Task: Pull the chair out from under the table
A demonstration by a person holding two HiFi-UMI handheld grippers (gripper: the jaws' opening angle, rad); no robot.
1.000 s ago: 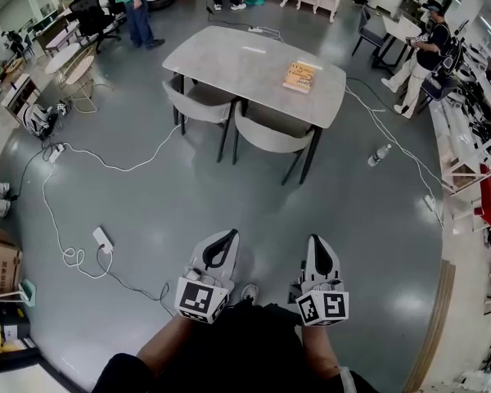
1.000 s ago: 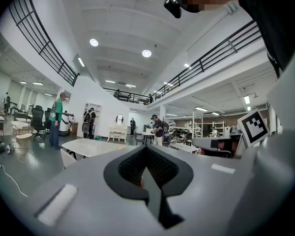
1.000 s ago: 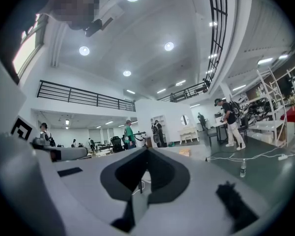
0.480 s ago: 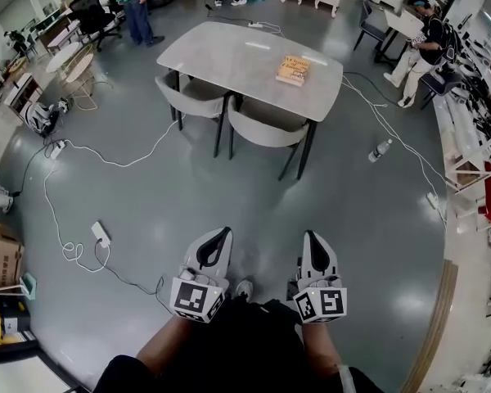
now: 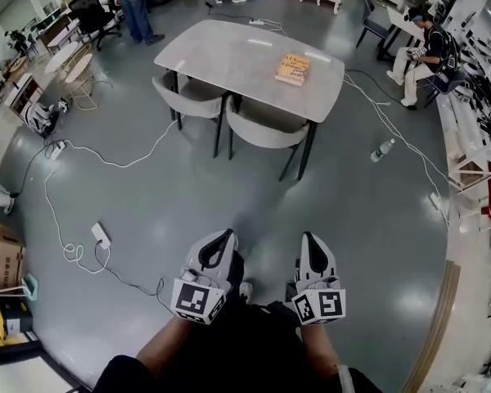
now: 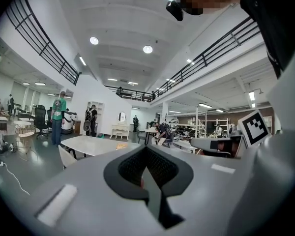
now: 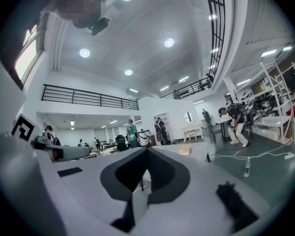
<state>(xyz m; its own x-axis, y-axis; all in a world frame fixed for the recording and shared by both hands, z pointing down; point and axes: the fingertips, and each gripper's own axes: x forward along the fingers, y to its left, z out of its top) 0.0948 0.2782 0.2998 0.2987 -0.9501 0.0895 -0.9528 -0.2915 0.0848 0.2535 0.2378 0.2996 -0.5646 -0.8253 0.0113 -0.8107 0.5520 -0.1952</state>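
Distance is your first problem: both grippers sit low in the frame, well apart from the table [image 5: 229,51] in the upper centre, where two chairs are tucked under its near edge. The left gripper [image 5: 222,244] and the right gripper [image 5: 309,246] each have their jaws pressed together with nothing between them. Arrive like that and you only bump a backrest instead of gripping it, so spread them first. The task names one chair, yet the left chair [image 5: 190,97] and the right chair [image 5: 266,125] look alike, and you could take the wrong one. A white cable [image 5: 123,167] loops across the floor [image 5: 188,195] at the left of the frame toward the left chair's legs, and dragging that chair back could snag it. A jerky pull may also knock the table and shift the book [image 5: 293,69] lying on it.
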